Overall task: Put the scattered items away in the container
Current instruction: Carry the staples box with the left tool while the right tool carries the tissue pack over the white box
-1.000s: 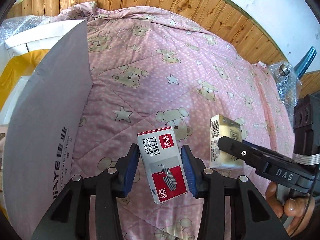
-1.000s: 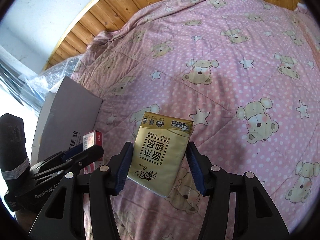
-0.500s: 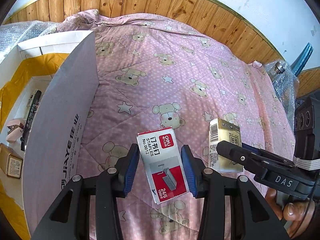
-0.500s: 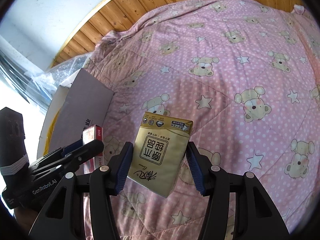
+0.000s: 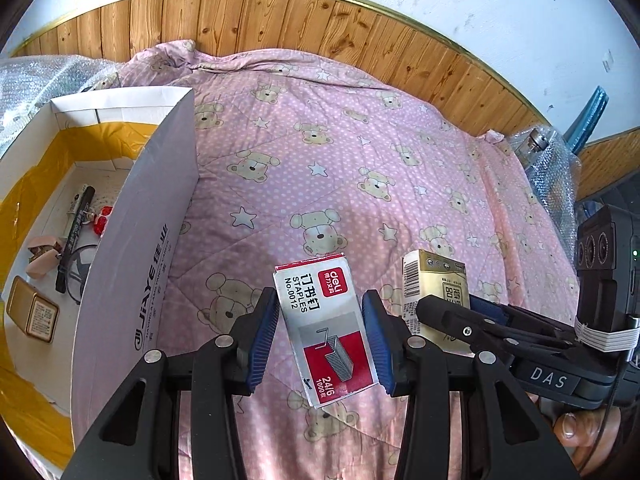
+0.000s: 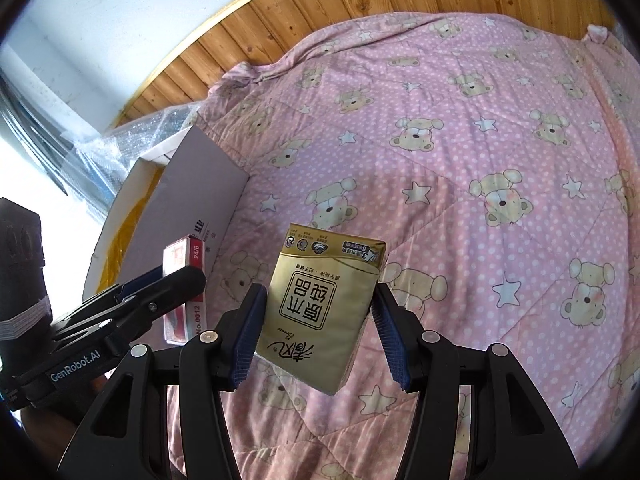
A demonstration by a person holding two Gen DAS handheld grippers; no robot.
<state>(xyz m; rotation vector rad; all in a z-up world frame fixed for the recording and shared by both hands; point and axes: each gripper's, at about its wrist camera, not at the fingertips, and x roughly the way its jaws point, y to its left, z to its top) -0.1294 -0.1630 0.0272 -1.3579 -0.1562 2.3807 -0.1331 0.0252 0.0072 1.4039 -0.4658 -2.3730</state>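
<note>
My left gripper (image 5: 320,336) is shut on a red and white box of staples (image 5: 326,330), held above the pink quilt. To its right, my right gripper (image 6: 318,332) is shut on a gold tissue pack (image 6: 322,306); that tissue pack (image 5: 436,296) also shows in the left wrist view. The staples box (image 6: 186,292) appears at the left of the right wrist view. The open cardboard box (image 5: 132,248) stands to the left with its grey flap up. Inside lie a black marker (image 5: 76,236), a gold tin (image 5: 34,314) and several small items.
A pink bear-print quilt (image 5: 340,184) covers the bed. Wooden panelling (image 5: 280,20) runs behind it. Bubble wrap (image 5: 552,176) lies at the right edge and more at the far left behind the box. A hand (image 5: 580,436) holds the right gripper.
Both grippers have risen and pulled back with their items held. More of the box's inside and the wall now shows in the left wrist view.
</note>
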